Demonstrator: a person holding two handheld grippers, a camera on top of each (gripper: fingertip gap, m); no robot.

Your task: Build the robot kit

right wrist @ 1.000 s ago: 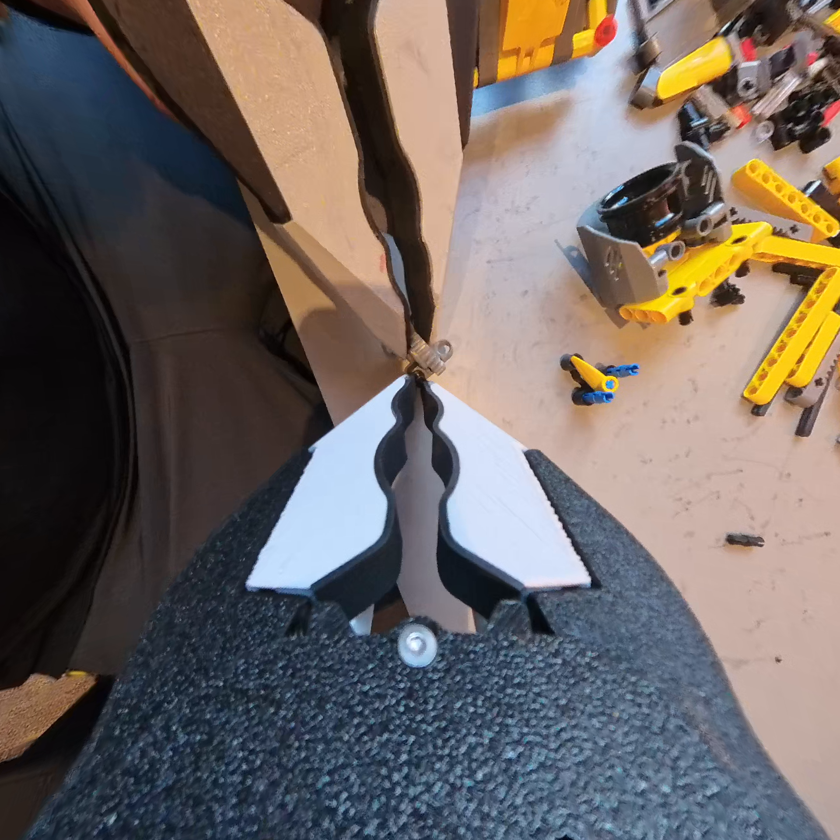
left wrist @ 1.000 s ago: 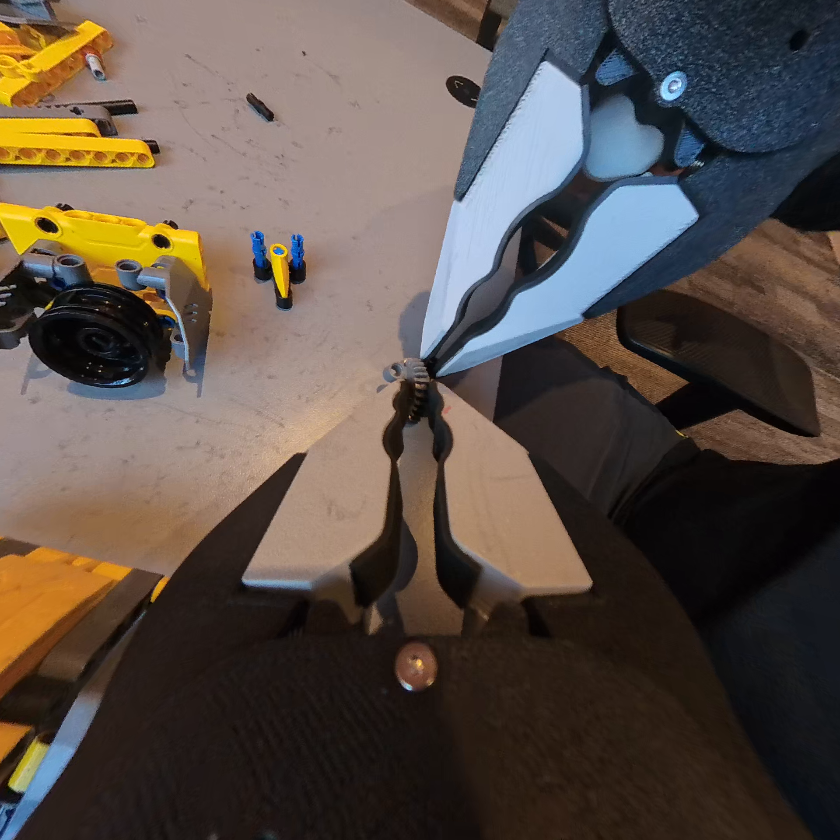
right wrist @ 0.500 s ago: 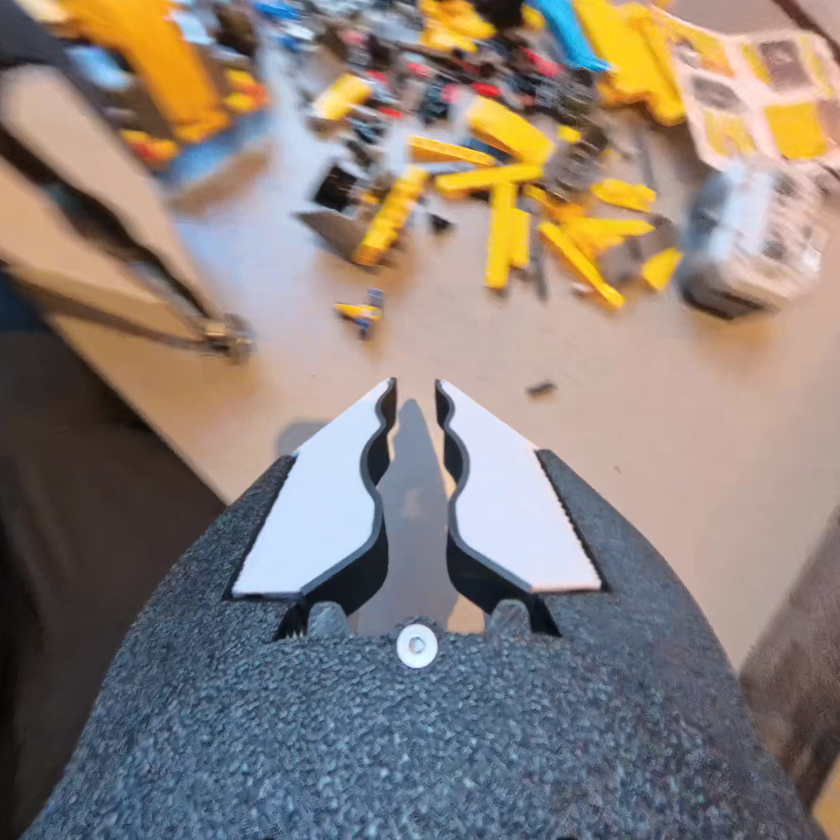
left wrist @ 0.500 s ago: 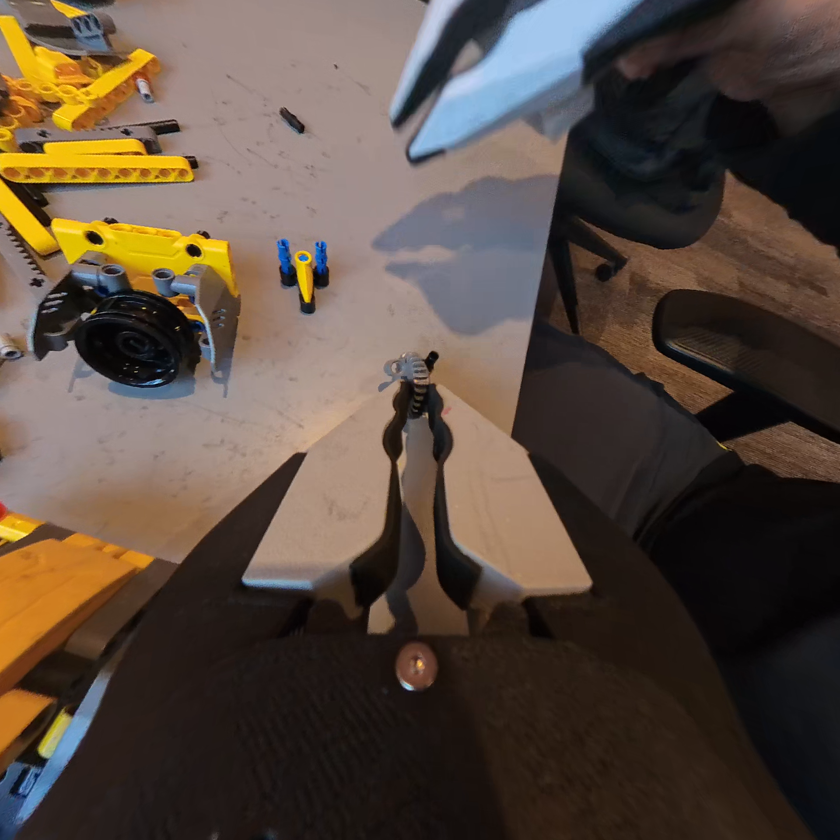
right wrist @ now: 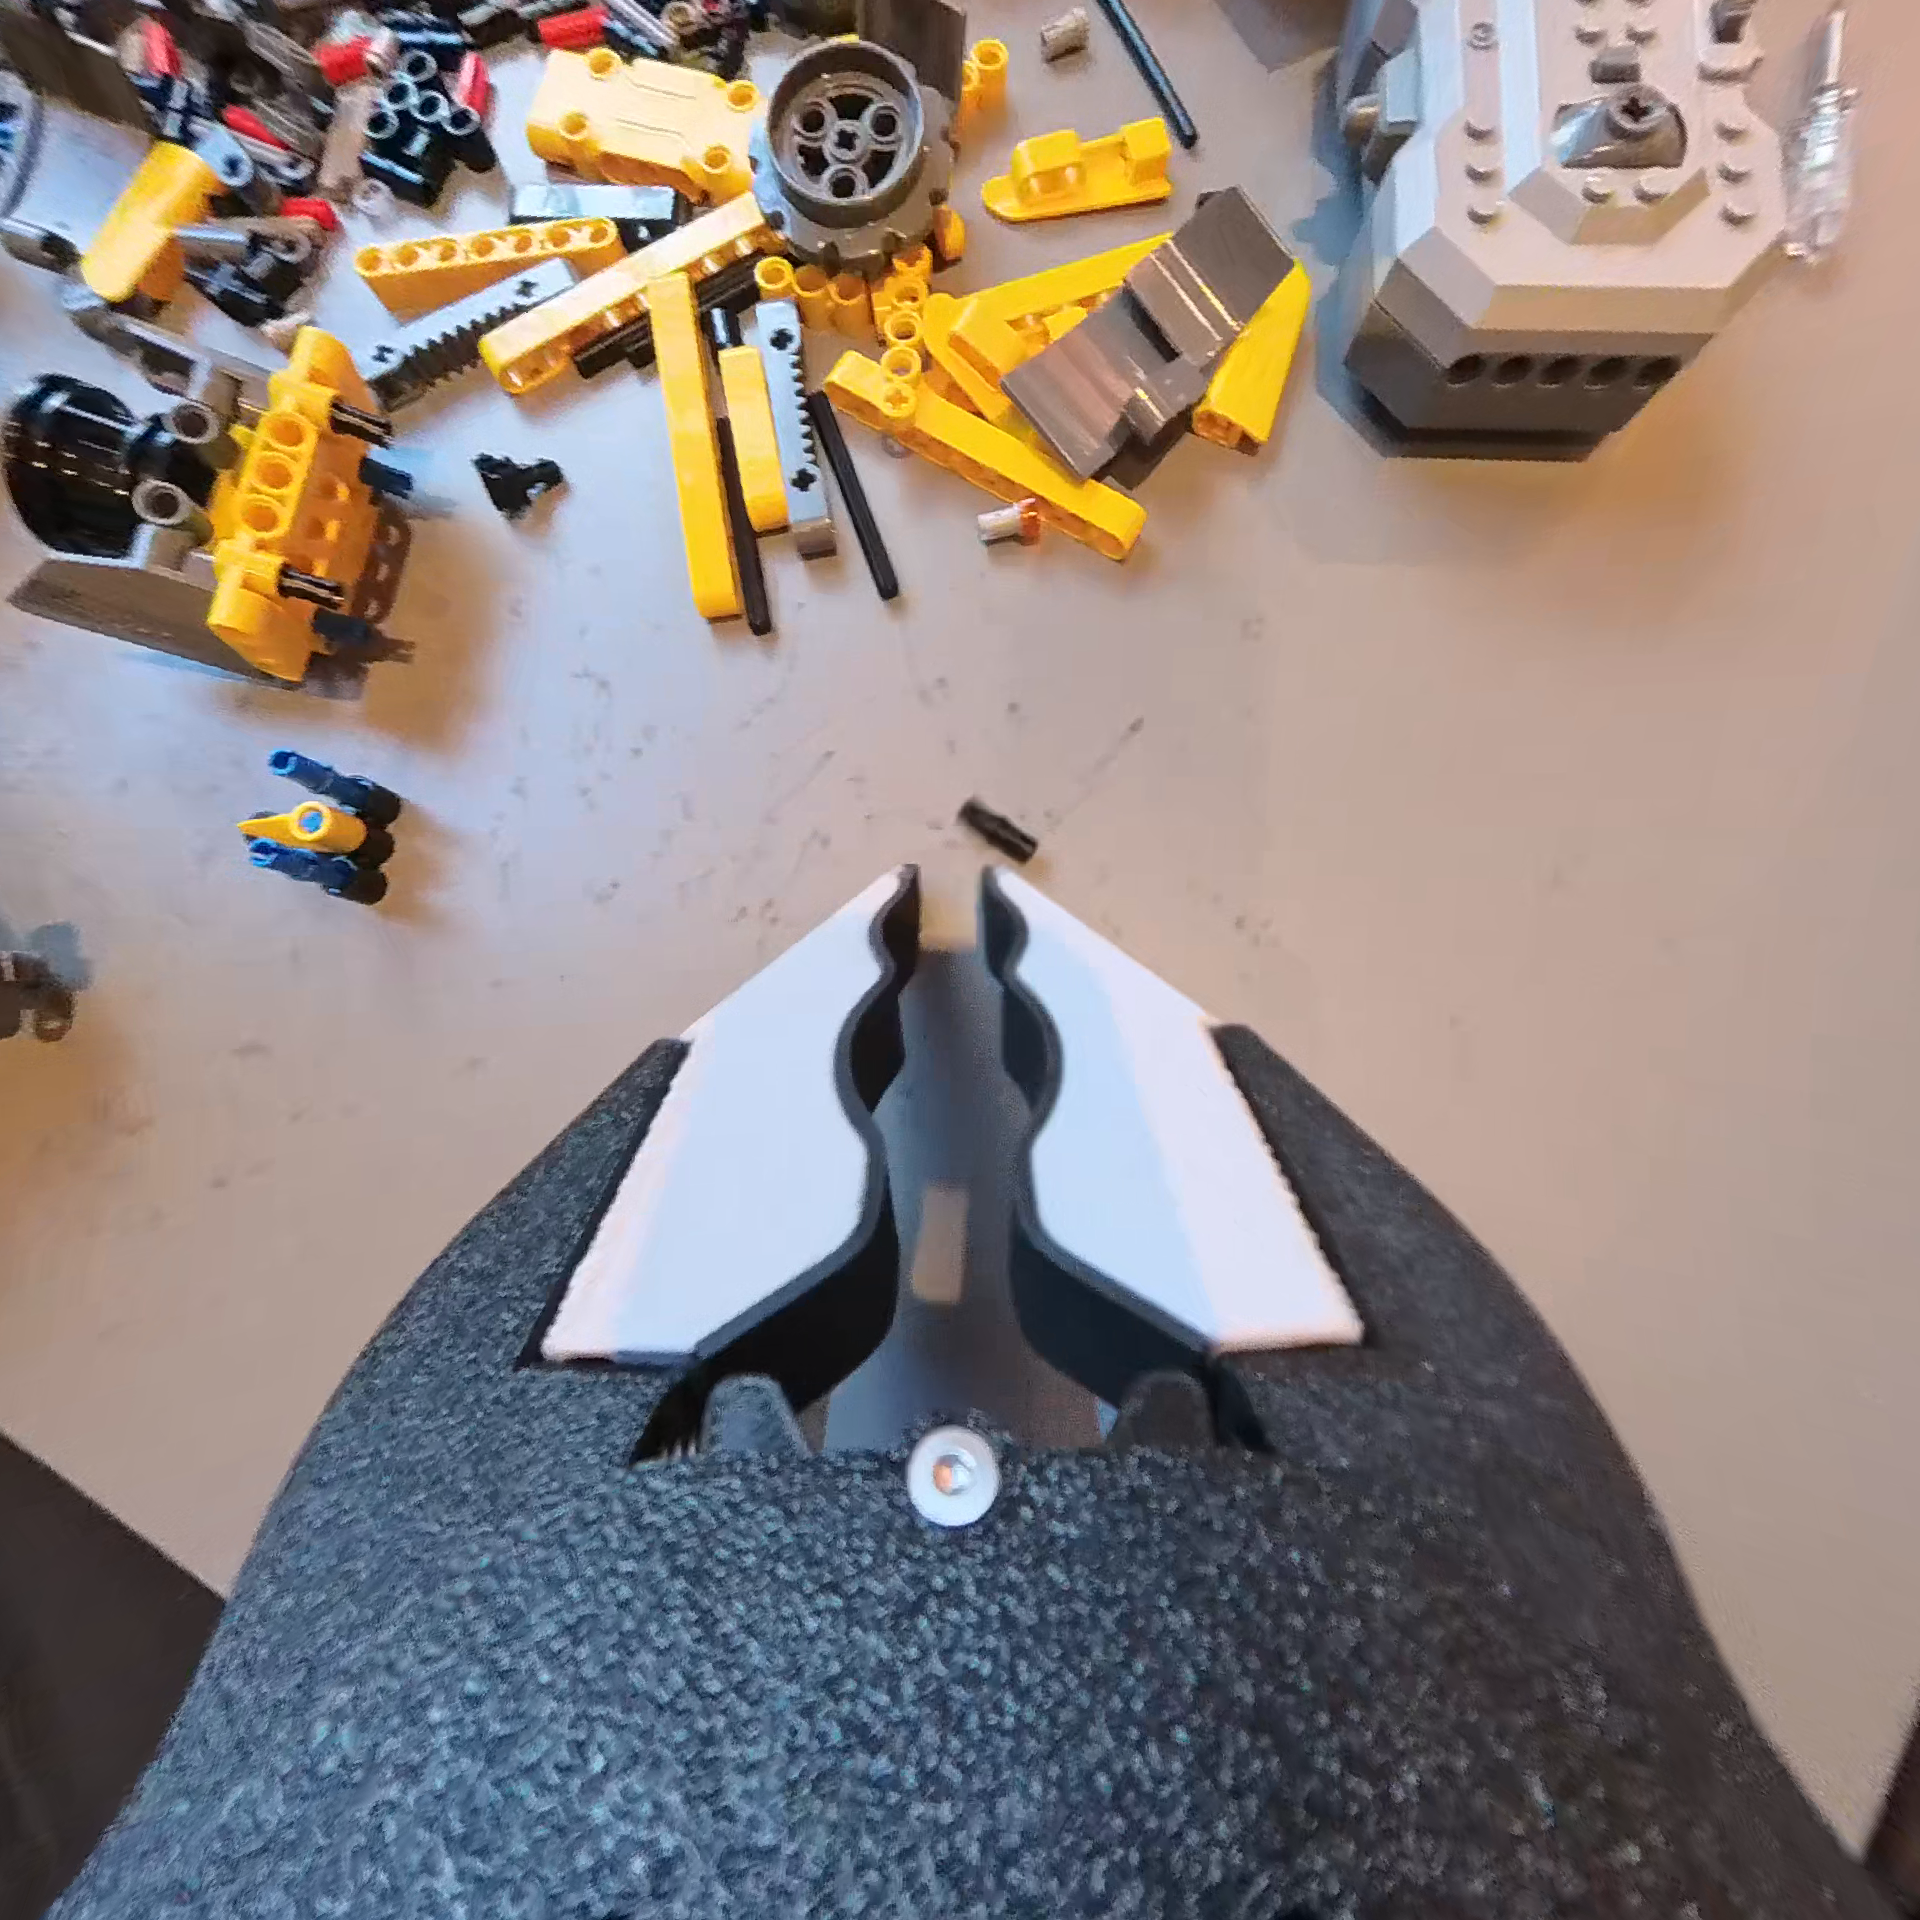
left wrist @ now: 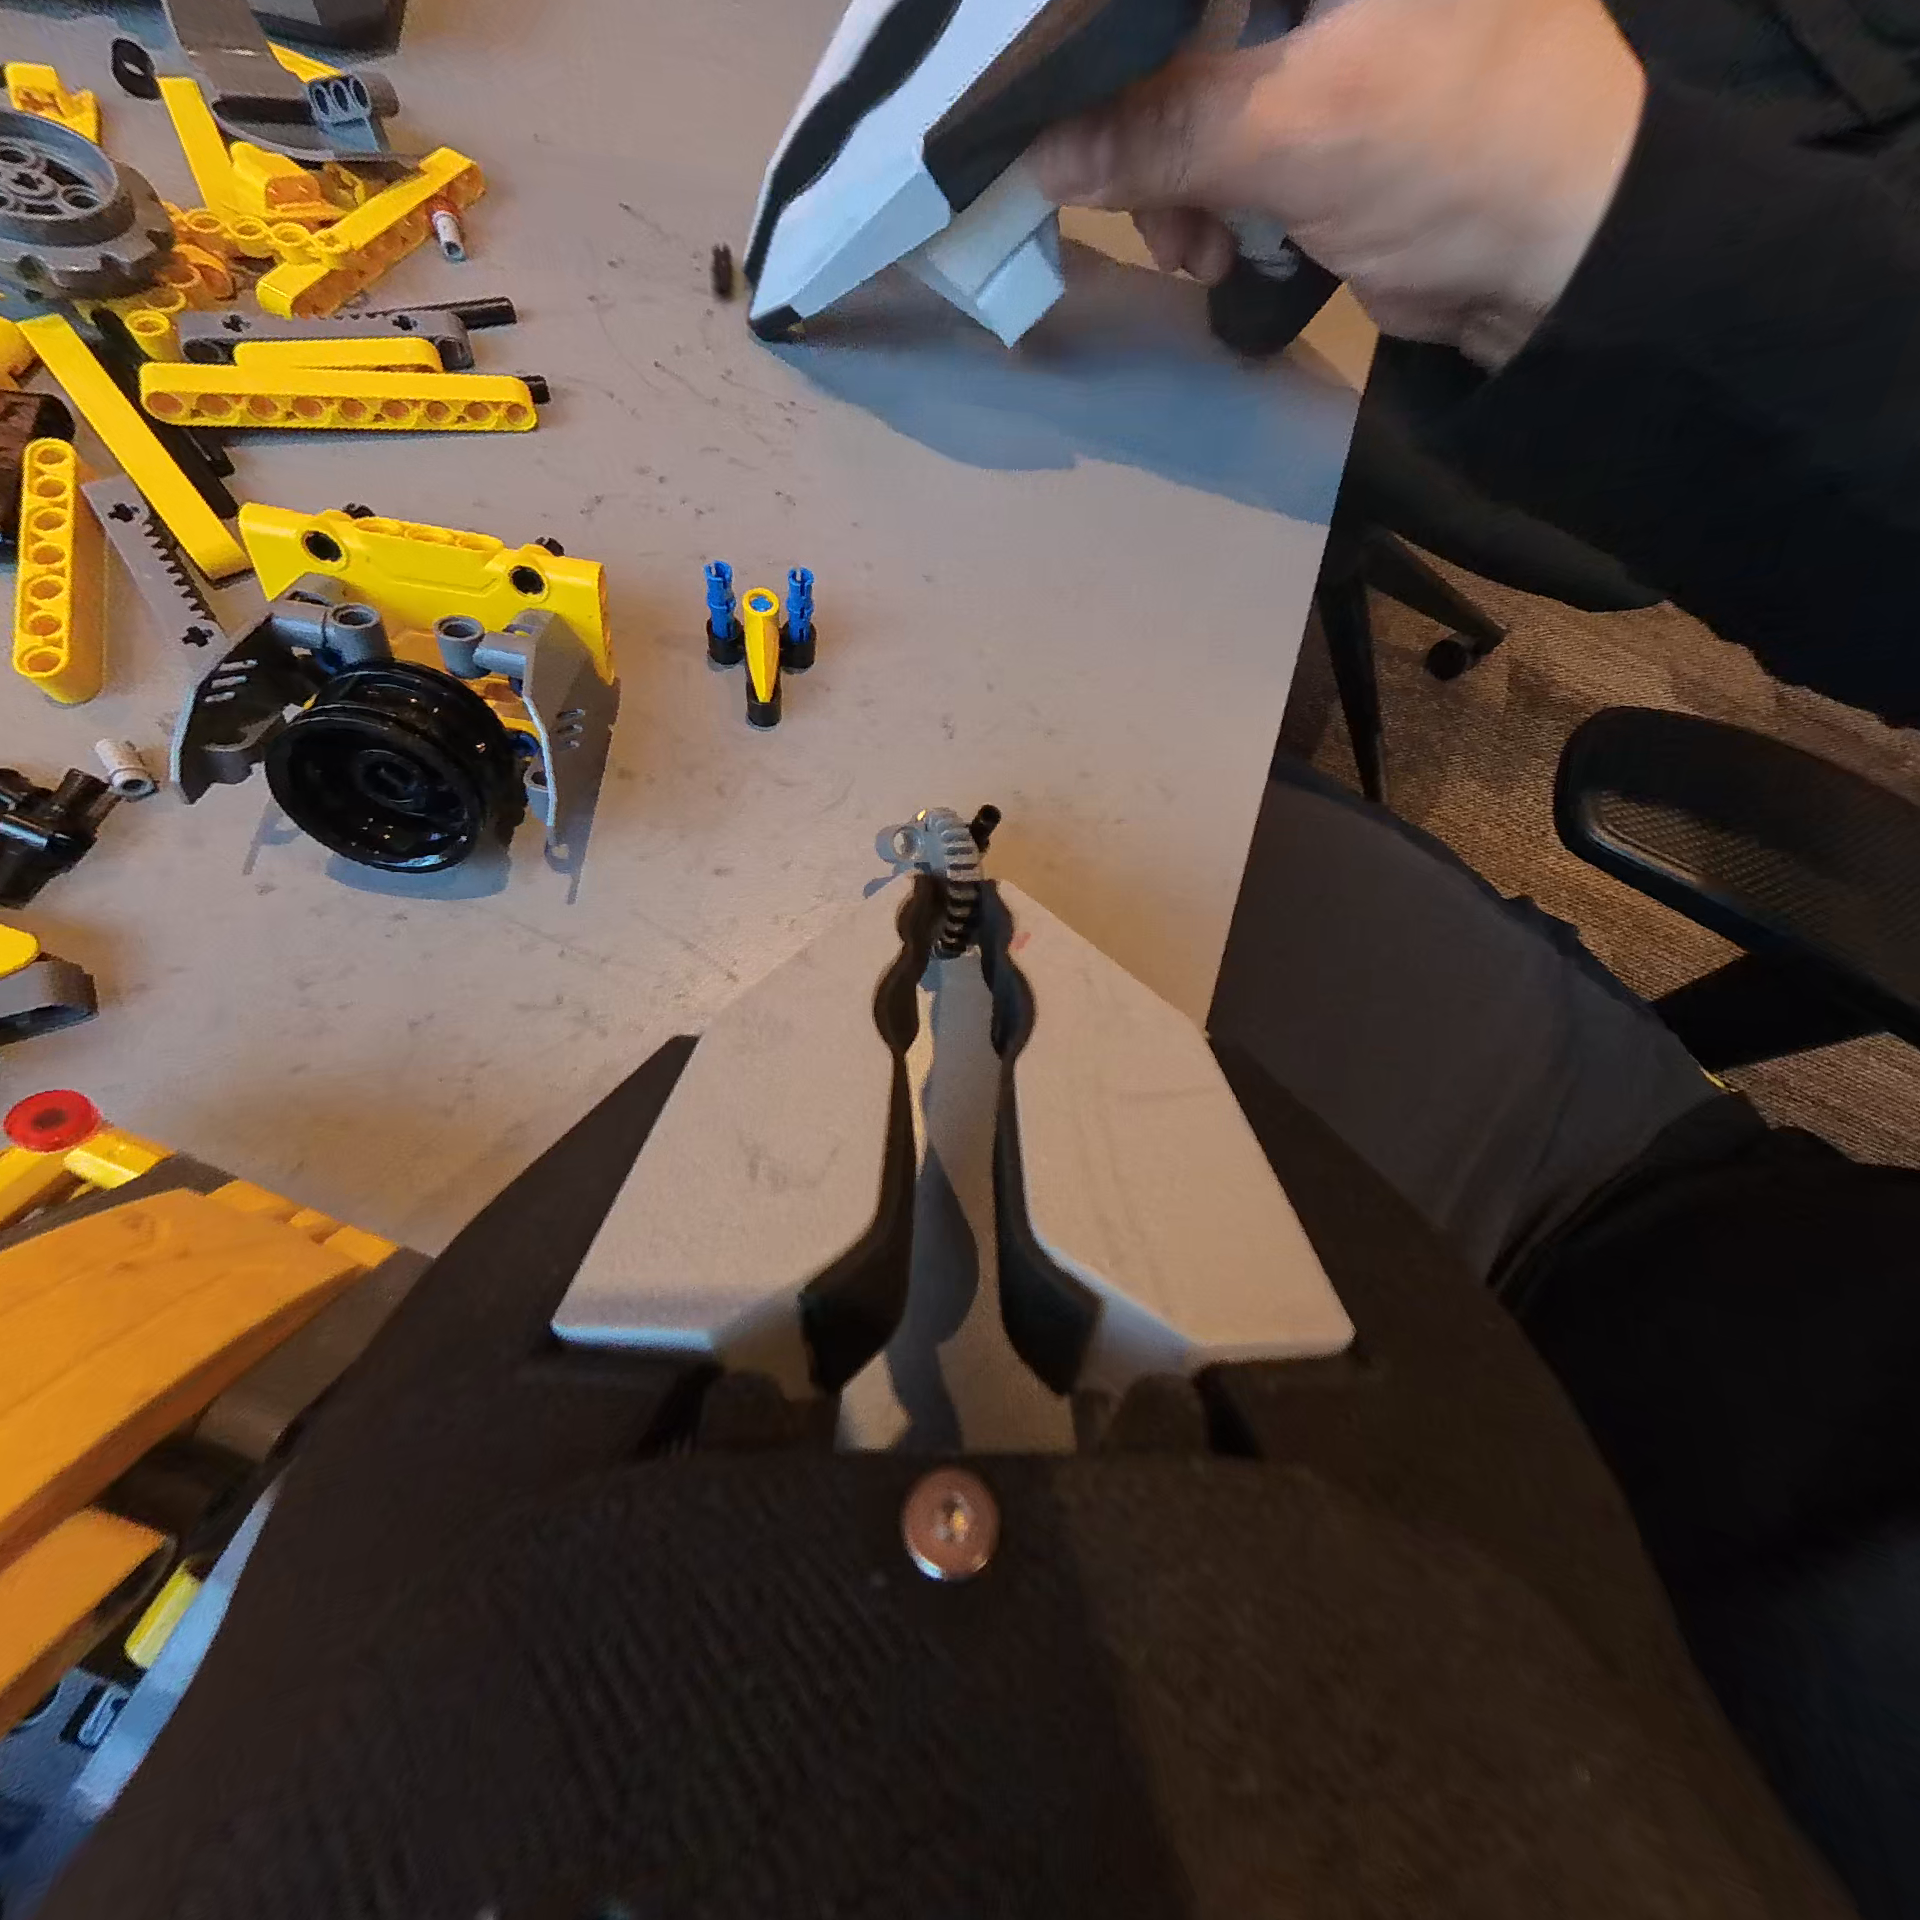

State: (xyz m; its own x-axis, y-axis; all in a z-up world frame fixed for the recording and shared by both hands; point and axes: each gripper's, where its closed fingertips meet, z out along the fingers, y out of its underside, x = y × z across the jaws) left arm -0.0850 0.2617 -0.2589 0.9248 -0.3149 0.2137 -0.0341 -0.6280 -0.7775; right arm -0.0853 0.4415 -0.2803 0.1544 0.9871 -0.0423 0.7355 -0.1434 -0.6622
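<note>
1. The left gripper [left wrist: 951, 904] points forward over the table's [left wrist: 1039, 623] near edge, its fingertips pinched on a small grey gear [left wrist: 954, 878] carrying a grey connector and a black pin
2. The right gripper [right wrist: 949, 883], gripped by a hand [left wrist: 1351, 156], tilts tip-down close above the table, jaws a narrow gap apart and holding nothing
3. A black pin [right wrist: 995, 828] lies just ahead of its tips
4. A blue-and-yellow pin cluster [left wrist: 762, 639] stands between the two grippers, beside a yellow and grey wheel assembly [left wrist: 400, 686]
</note>
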